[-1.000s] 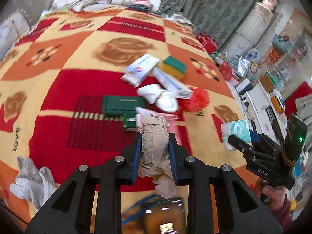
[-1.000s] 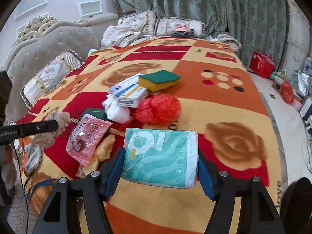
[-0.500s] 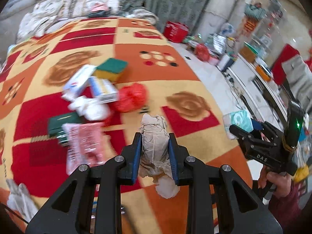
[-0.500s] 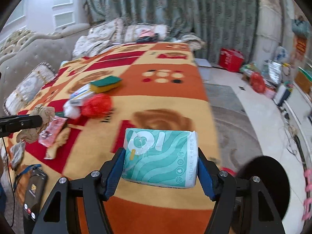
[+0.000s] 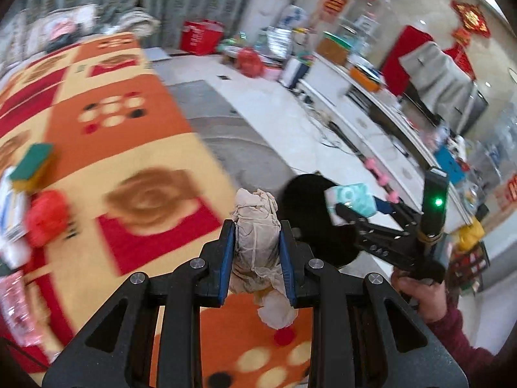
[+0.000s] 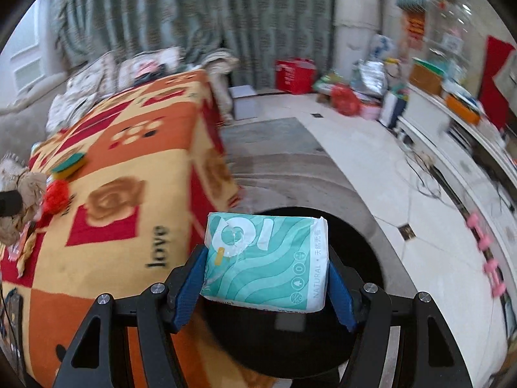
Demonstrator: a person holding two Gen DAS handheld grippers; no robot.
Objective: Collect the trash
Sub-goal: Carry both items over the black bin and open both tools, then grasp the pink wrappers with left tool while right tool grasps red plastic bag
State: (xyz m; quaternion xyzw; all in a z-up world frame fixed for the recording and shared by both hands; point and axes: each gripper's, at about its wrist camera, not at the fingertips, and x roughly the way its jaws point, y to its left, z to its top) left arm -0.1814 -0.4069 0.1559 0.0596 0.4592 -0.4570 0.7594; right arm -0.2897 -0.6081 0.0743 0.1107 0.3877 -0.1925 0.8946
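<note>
My left gripper [image 5: 257, 245] is shut on a crumpled beige paper wad [image 5: 257, 226], held above the right edge of the bed. My right gripper [image 6: 266, 278] is shut on a teal tissue pack [image 6: 268, 258] and holds it over a round black bin [image 6: 362, 242] on the floor beside the bed. In the left wrist view the right gripper [image 5: 352, 208] with the tissue pack [image 5: 350, 195] sits over the same black bin [image 5: 303, 200]. The paper wad shows at the far left of the right wrist view [image 6: 26, 190].
The bed has an orange, red and yellow blanket [image 5: 129, 148]. On it lie a green-yellow sponge [image 5: 32, 165], a red mesh ball [image 5: 47, 216], boxes and a pink packet [image 5: 16, 304]. White tiled floor [image 6: 371, 161], a low white cabinet [image 5: 371, 129] and clutter lie to the right.
Both grippers have swung right, away from the trash pile on the bed toward the bed's edge. The black bin has come under the right gripper. Both grips are unchanged.
</note>
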